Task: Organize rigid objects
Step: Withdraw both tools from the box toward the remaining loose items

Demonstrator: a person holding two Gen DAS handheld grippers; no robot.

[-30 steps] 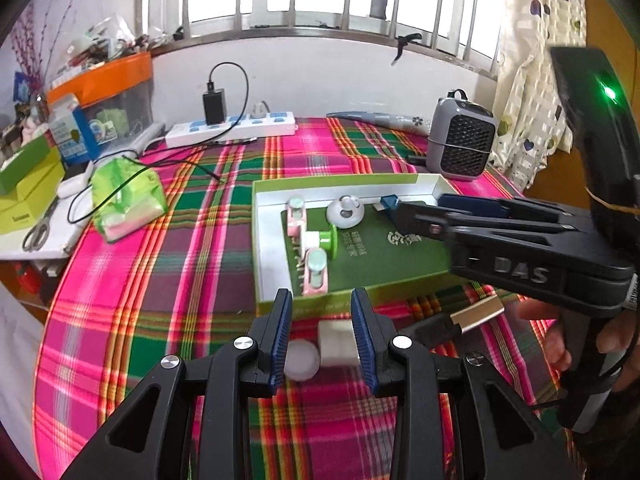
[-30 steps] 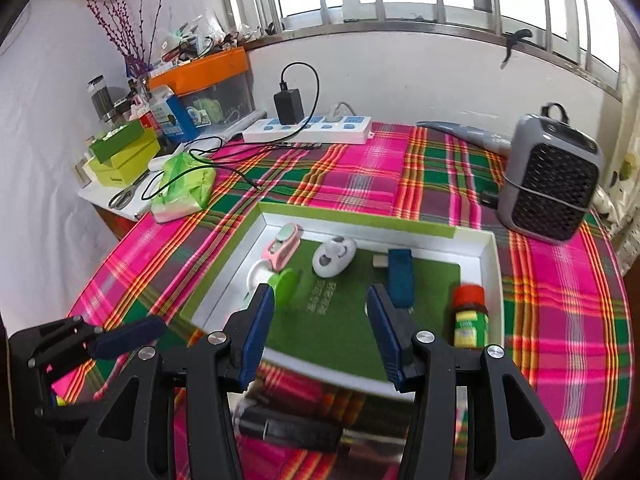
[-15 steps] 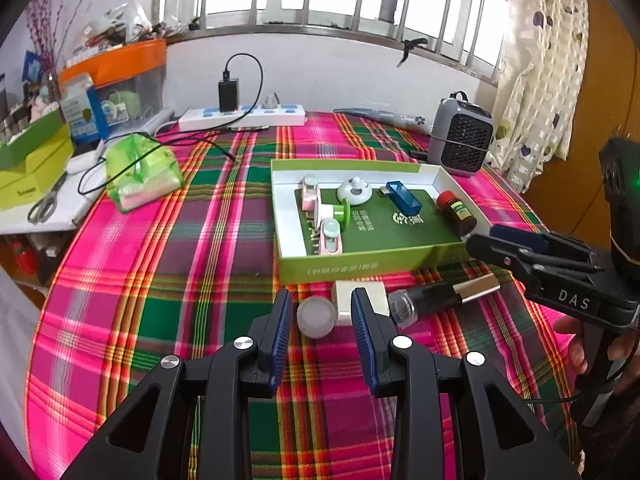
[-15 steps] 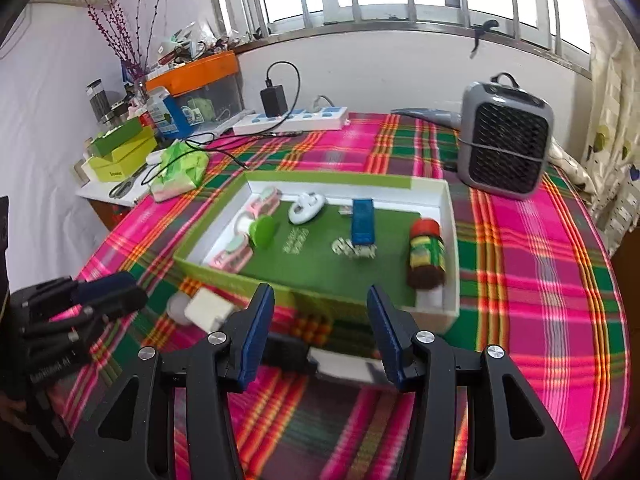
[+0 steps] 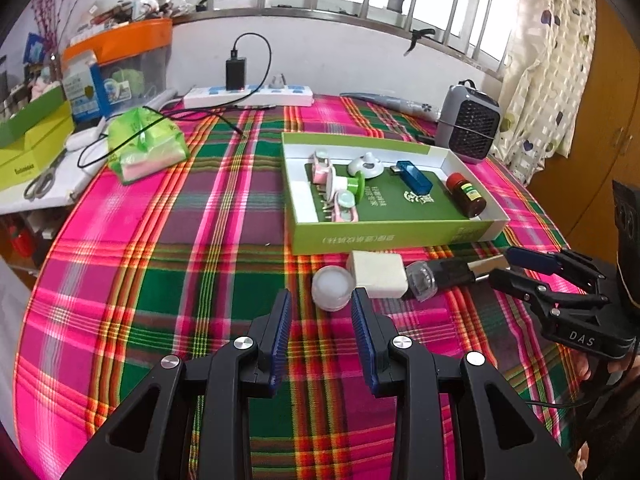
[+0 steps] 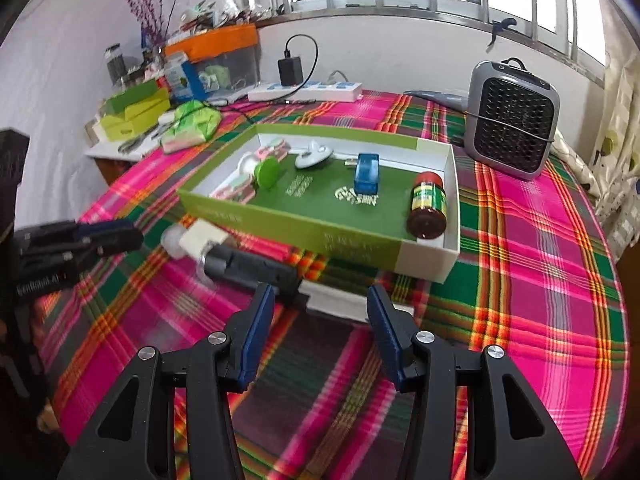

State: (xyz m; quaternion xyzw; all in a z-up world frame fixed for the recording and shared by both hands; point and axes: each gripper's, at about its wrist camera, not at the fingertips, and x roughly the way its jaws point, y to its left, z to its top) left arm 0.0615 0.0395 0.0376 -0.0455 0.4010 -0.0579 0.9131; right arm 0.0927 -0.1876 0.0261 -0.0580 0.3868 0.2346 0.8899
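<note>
A green box (image 5: pixel 384 236) (image 6: pixel 280 224) holds pink clips, a white round piece, a blue block (image 6: pixel 366 168) and a brown red-capped bottle (image 6: pixel 428 204). In front of it lie a white round jar (image 5: pixel 333 288) (image 6: pixel 172 240), a white block (image 5: pixel 378 274) and a black tool (image 5: pixel 440 274) (image 6: pixel 248 268) with a silver end. My left gripper (image 5: pixel 322 300) (image 6: pixel 132 234) is open, and the jar sits just past its tips. The right gripper (image 6: pixel 320 296) (image 5: pixel 502 266) is open too, its tips on either side of the tool's silver end without pressing it.
A grey heater (image 6: pixel 512 120) stands behind the box on the right. A power strip (image 5: pixel 248 96) with a charger and cable runs along the back wall. A green bag (image 5: pixel 144 148) and yellow-green boxes (image 5: pixel 28 148) lie at the left. The plaid cloth (image 5: pixel 180 280) curves down at the near edge.
Both grippers have drawn back from the box and sunk toward the cloth. The right one left its place over the box and now sits at the tool's silver end. Neither opening changed.
</note>
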